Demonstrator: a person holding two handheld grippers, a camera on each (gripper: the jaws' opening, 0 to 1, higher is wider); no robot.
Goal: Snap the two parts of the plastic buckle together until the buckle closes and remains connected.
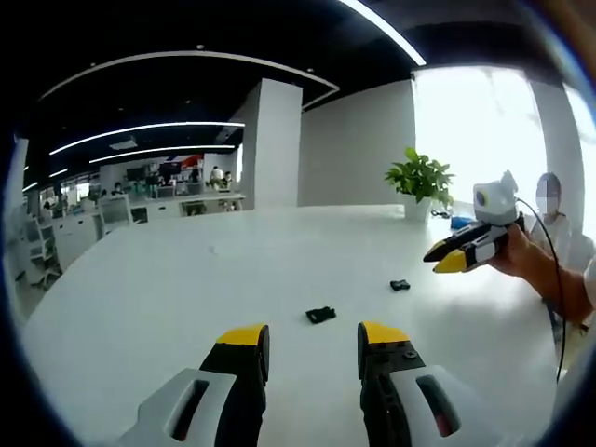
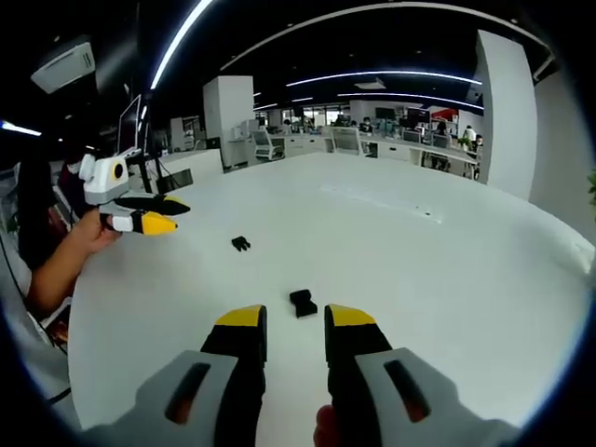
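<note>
Two black plastic buckle parts lie apart on the white table (image 1: 186, 279). The pronged part (image 1: 320, 315) sits just ahead of my left gripper (image 1: 314, 335), whose jaws stand open with nothing between them. The blocky part (image 1: 399, 285) lies farther right, below my right gripper (image 1: 438, 259), which a hand holds above the table. In the right gripper view the blocky part (image 2: 302, 303) is just beyond my open right gripper (image 2: 295, 318). The pronged part (image 2: 241, 244) lies farther off, right of the left gripper (image 2: 177, 214), which hovers open.
A potted plant (image 1: 421, 179) and a small blue object (image 1: 460, 222) stand at the table's far edge. A seated person (image 1: 555, 223) is behind the right gripper. Office desks and chairs (image 2: 345, 140) lie beyond the table. A white pillar (image 1: 276, 144) rises behind it.
</note>
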